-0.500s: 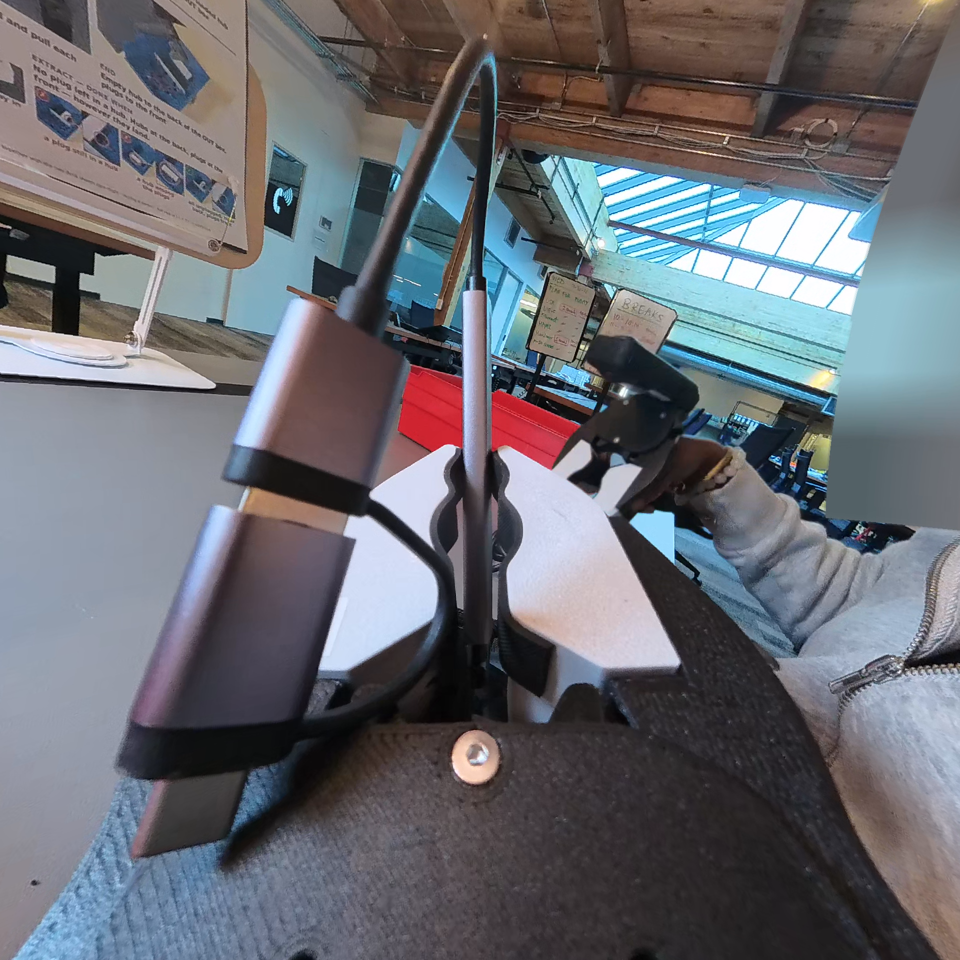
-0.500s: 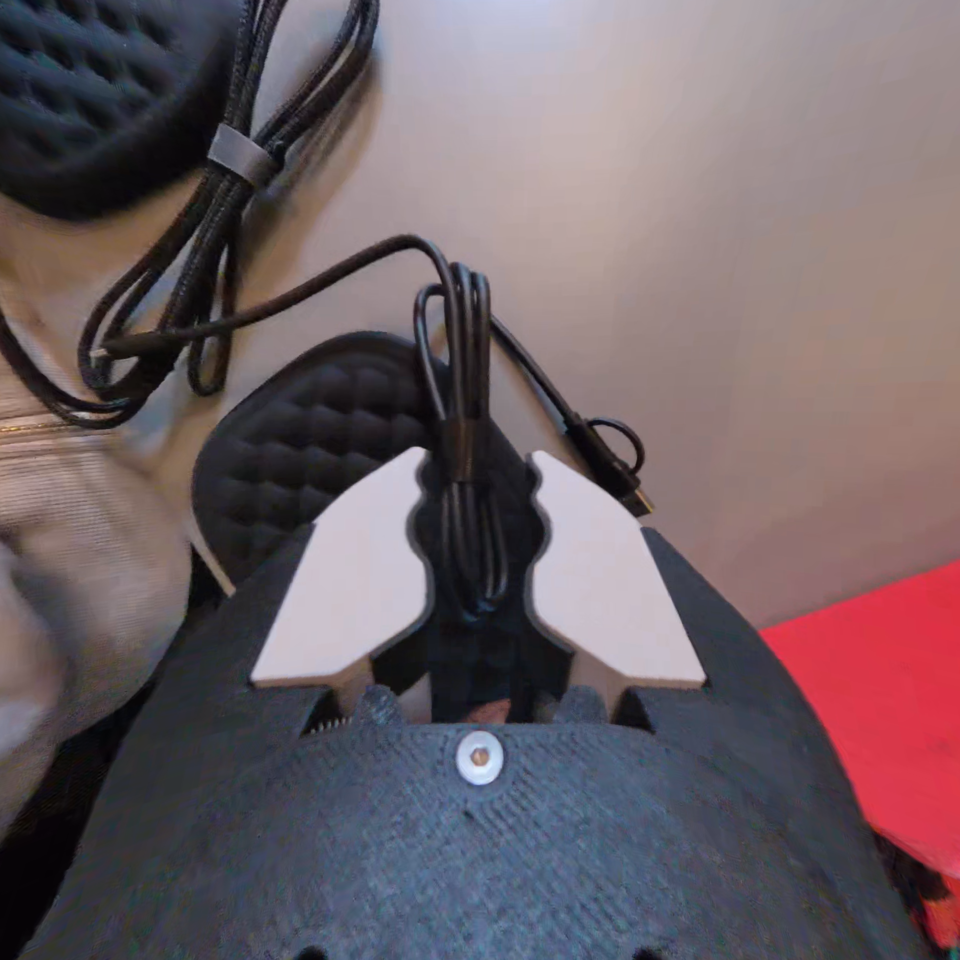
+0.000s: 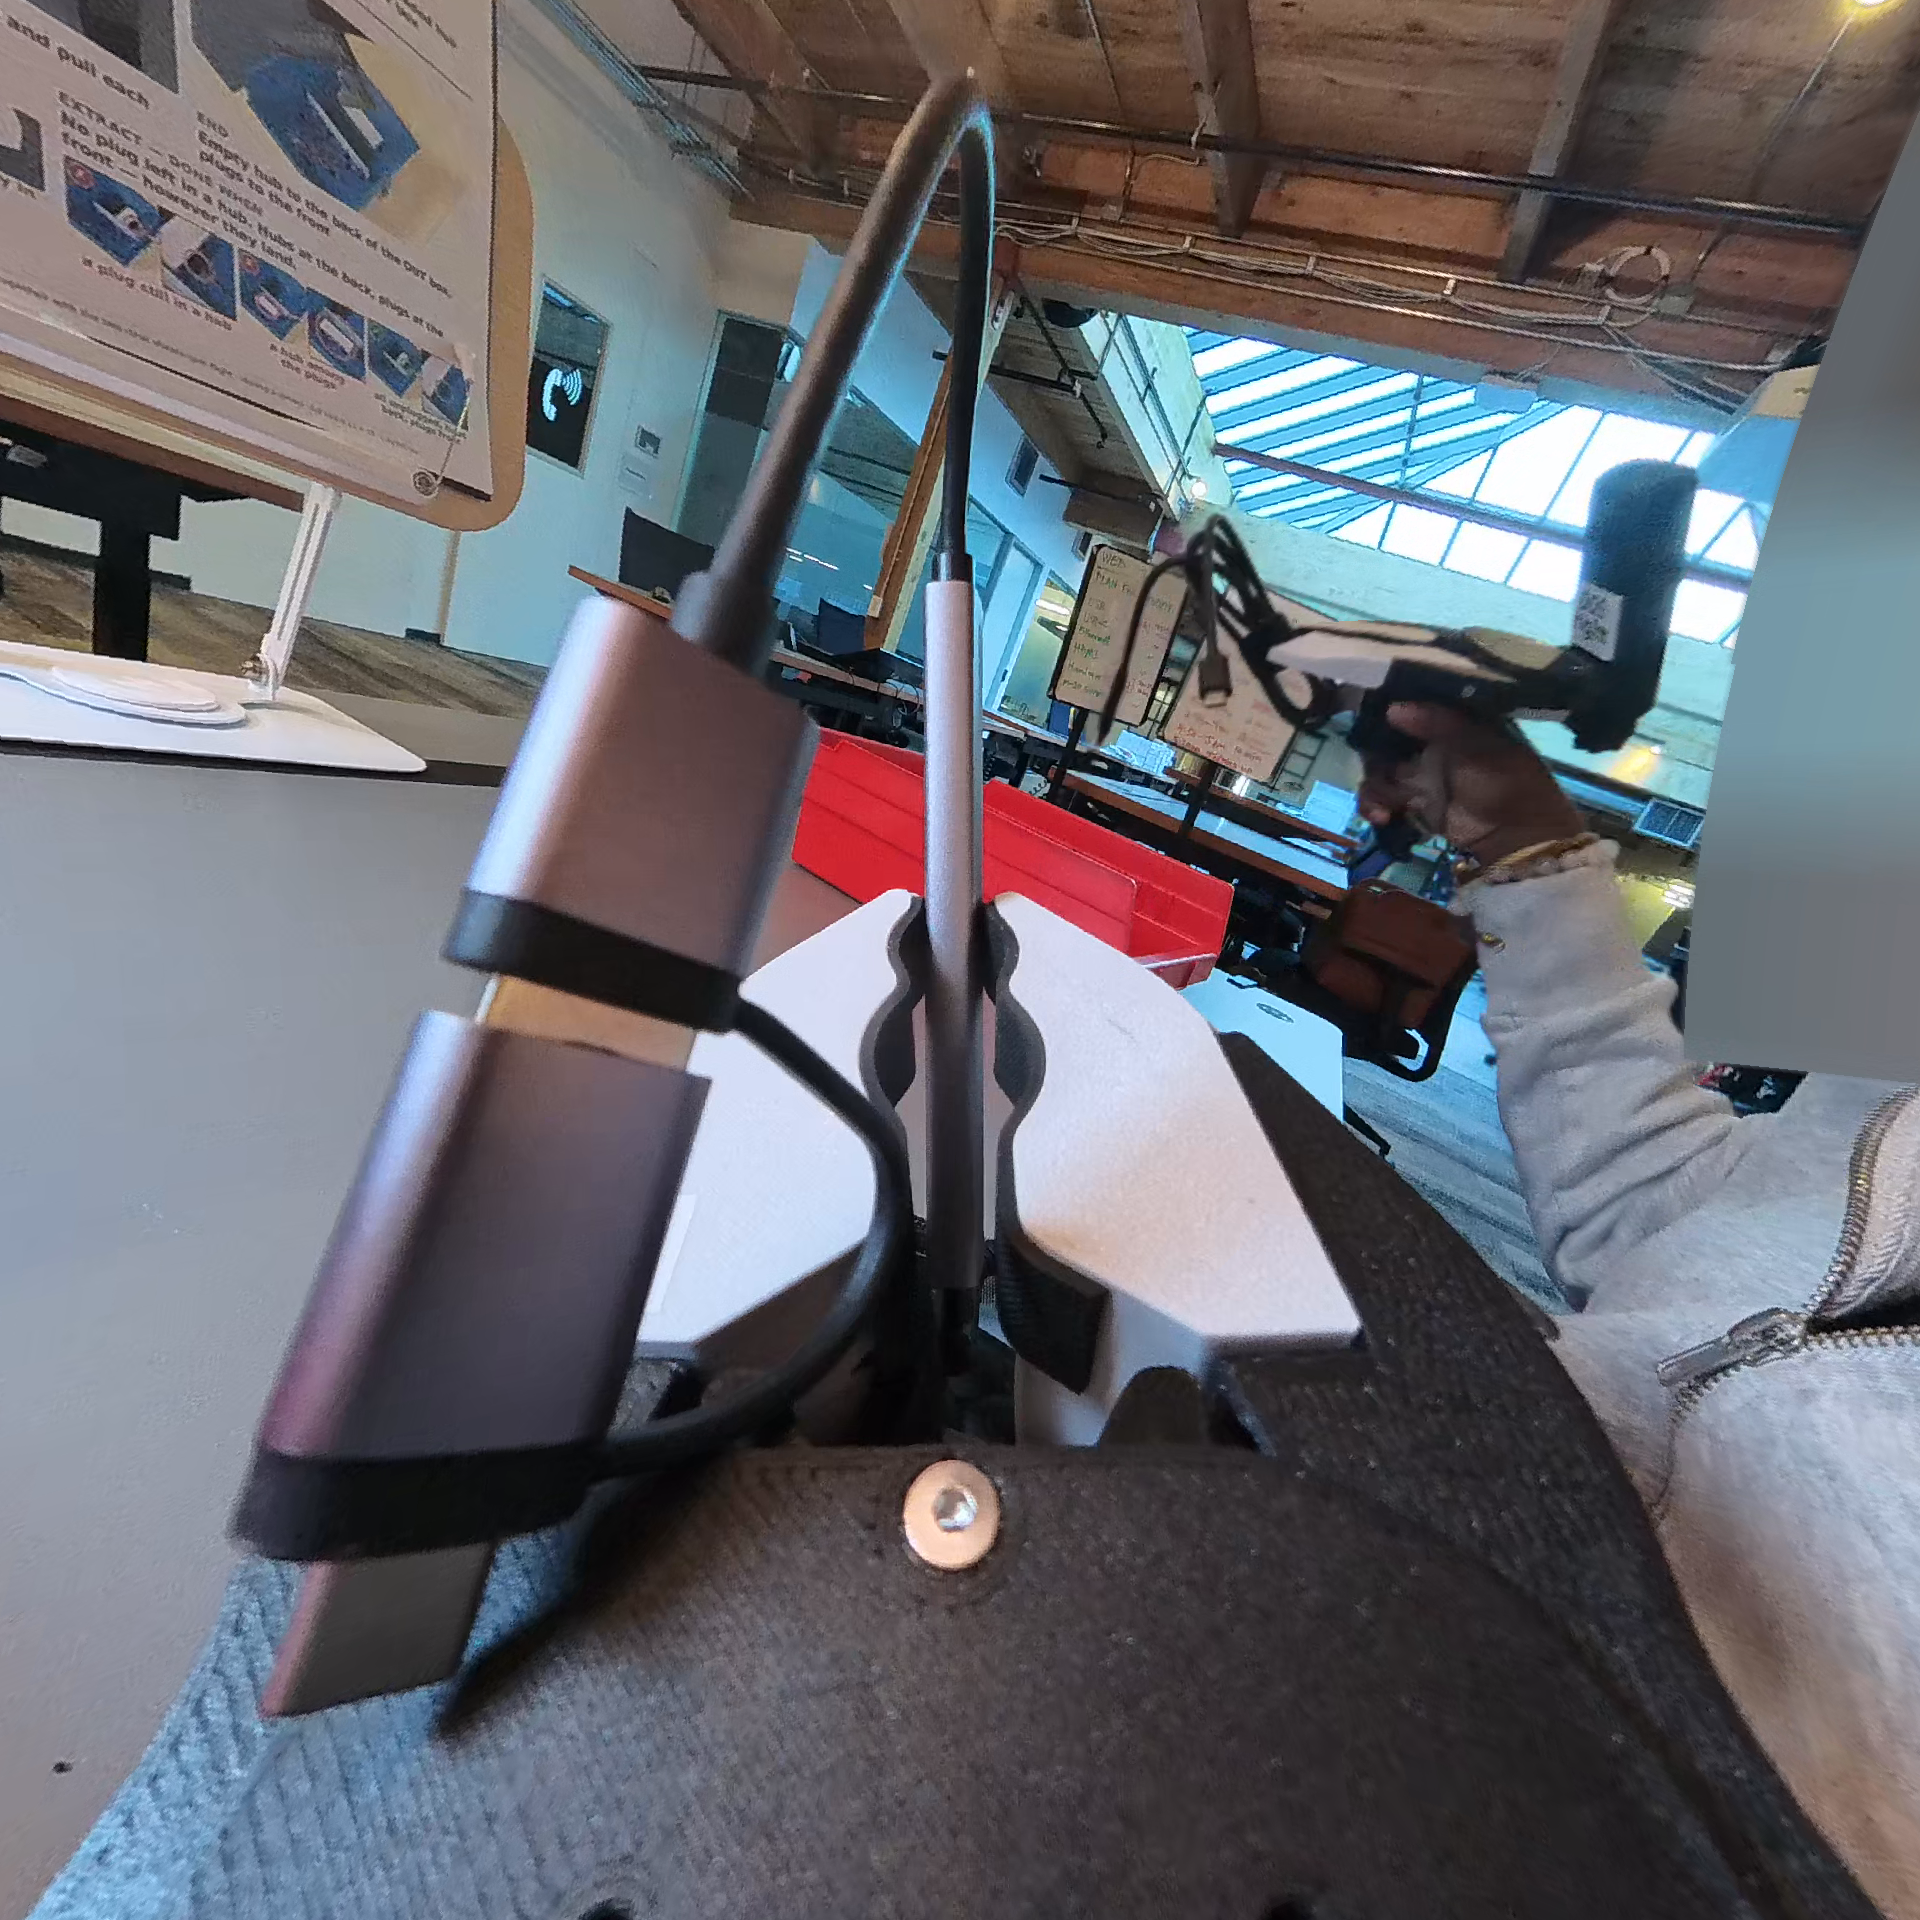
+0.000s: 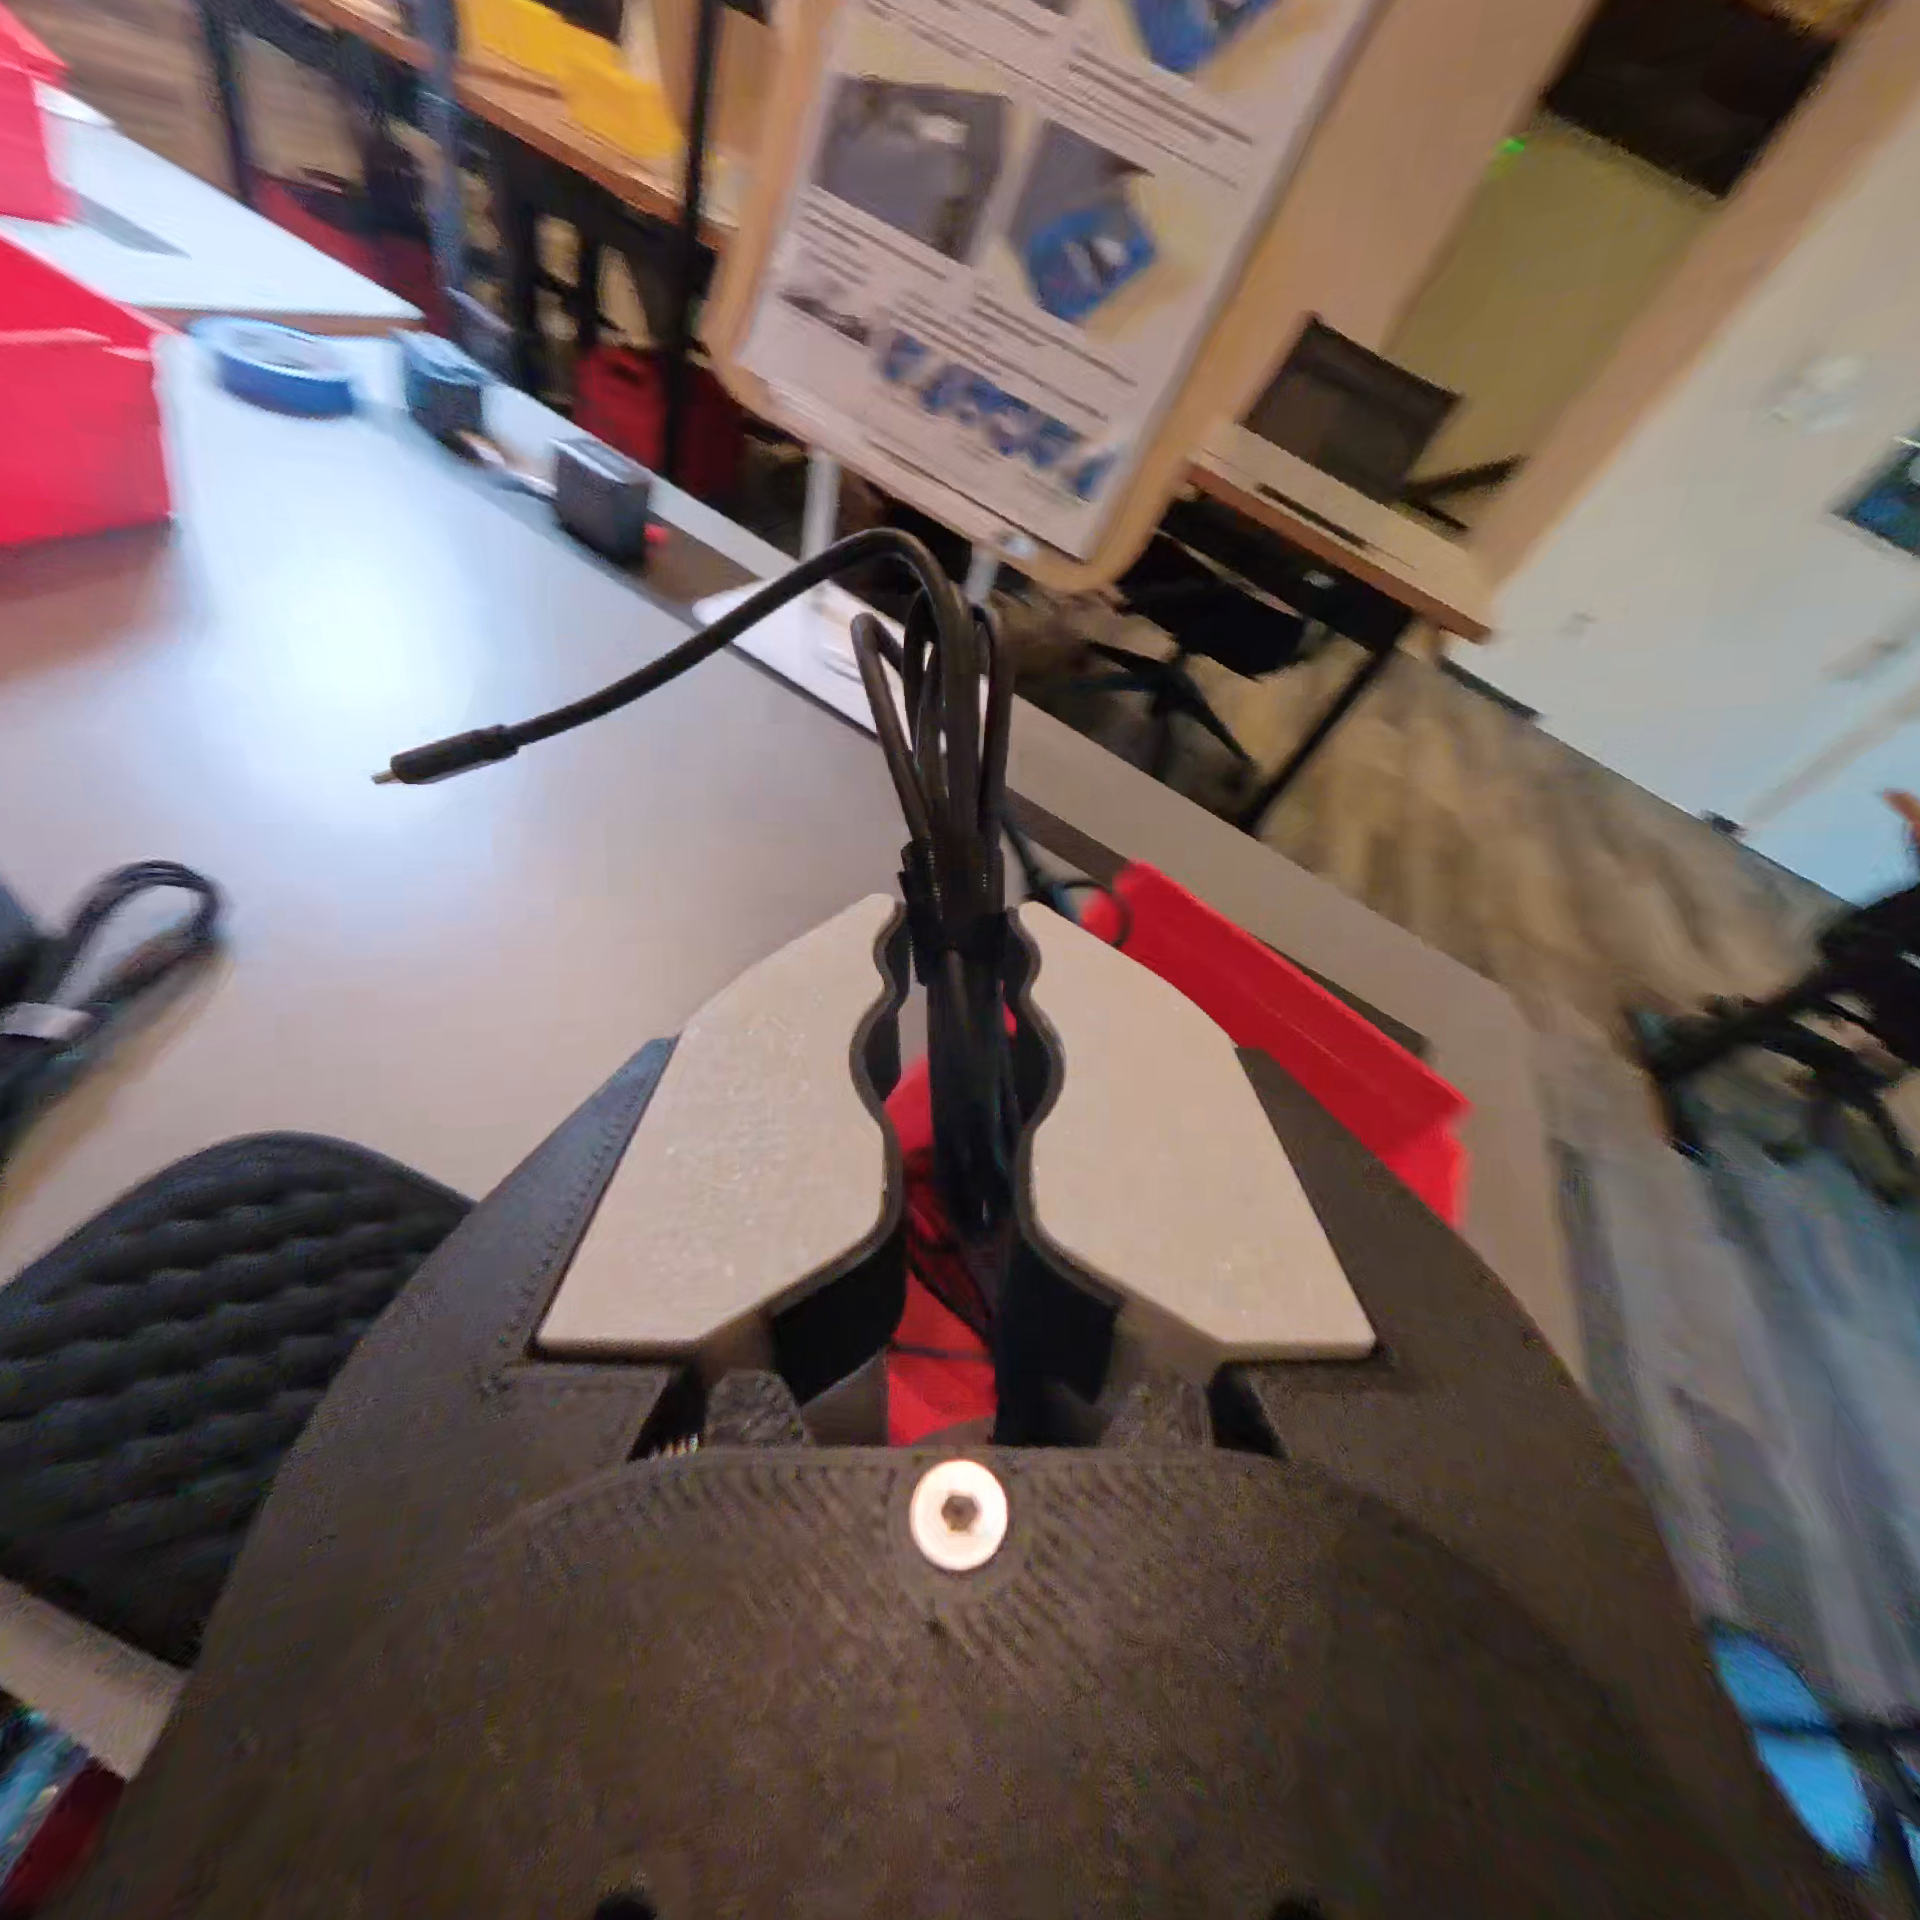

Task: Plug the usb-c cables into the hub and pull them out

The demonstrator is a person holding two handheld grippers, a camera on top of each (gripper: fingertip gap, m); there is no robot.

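The right gripper (image 4: 958,935) has risen off the desk (image 4: 436,935), clamped on a bundled black cable (image 4: 951,790) held above it, while the left gripper (image 3: 954,920) pinches the grey hub (image 3: 948,790) upright.

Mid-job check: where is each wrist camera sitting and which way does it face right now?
Left wrist view: behind the left gripper, tilted up toward ceiling beams; fingers clamp the hub; a grey sleeve shows.
Right wrist view: behind the right gripper, facing across the table; it grips a bundled cable.
Shared: red bin, instruction board; the left view shows the right gripper.
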